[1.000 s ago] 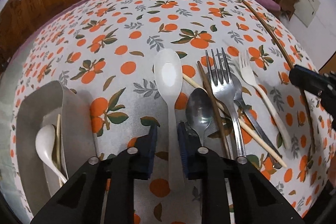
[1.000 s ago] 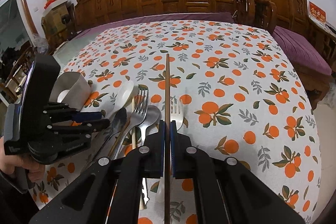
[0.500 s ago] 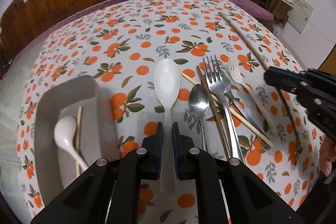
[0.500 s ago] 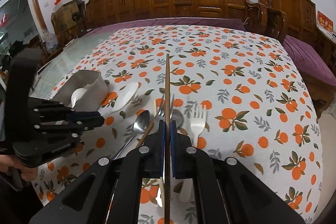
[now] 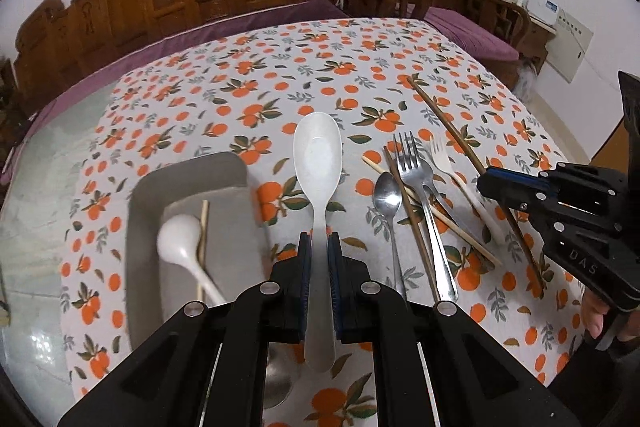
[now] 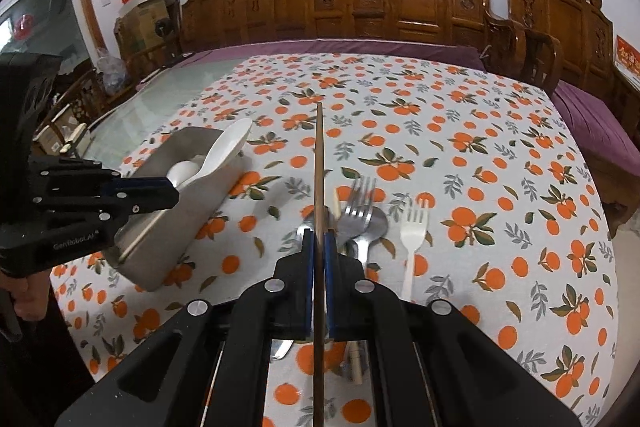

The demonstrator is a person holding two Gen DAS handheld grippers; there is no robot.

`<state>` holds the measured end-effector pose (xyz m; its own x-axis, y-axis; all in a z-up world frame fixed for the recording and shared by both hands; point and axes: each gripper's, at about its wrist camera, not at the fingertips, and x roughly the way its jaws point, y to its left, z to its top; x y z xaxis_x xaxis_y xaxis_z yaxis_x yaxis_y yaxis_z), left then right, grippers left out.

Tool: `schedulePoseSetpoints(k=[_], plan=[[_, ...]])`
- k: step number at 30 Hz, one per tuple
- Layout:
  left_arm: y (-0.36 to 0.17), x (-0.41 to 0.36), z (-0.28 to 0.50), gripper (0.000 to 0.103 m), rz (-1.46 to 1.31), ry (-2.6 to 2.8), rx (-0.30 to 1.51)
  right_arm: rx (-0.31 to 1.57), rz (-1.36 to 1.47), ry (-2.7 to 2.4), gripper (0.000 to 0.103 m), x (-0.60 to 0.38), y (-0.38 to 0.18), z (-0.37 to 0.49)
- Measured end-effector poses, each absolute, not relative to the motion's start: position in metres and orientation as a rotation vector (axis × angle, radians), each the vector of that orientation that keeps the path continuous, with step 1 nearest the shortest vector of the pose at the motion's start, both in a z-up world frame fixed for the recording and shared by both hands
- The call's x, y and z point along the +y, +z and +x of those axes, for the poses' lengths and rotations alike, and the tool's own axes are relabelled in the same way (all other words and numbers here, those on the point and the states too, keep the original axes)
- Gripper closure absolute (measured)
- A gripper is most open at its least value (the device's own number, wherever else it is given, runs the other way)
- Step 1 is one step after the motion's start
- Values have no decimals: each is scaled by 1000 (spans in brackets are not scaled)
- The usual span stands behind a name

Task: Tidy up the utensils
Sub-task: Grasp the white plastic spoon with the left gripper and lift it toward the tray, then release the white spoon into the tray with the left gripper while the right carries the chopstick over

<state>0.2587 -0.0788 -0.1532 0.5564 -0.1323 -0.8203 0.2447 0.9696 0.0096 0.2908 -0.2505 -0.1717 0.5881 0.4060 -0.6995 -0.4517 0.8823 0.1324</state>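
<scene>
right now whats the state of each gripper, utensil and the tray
left gripper: shut on the white plastic spoon, lifted
right gripper: shut on a dark brown chopstick, lifted
metal tray: on the tablecloth, holds a white ceramic spoon and a pale chopstick
metal fork: on the tablecloth in the pile
metal spoon: on the tablecloth
white plastic fork: on the tablecloth

Both grippers are black plastic with silver screw heads; blue pads line the left gripper (image 5: 319,259) and right gripper (image 6: 319,255); pale lettering marks their bodies.
</scene>
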Motion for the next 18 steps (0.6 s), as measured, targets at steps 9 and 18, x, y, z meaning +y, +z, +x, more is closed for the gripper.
schedulePoseSetpoints(k=[9,18], plan=[[-139,-57,248,95,117,-197,934,766,-110,548,97,-222,-159,272],[-152,-25,245,95,97,-151,962,774,-134,597,97,-196,-161,258]])
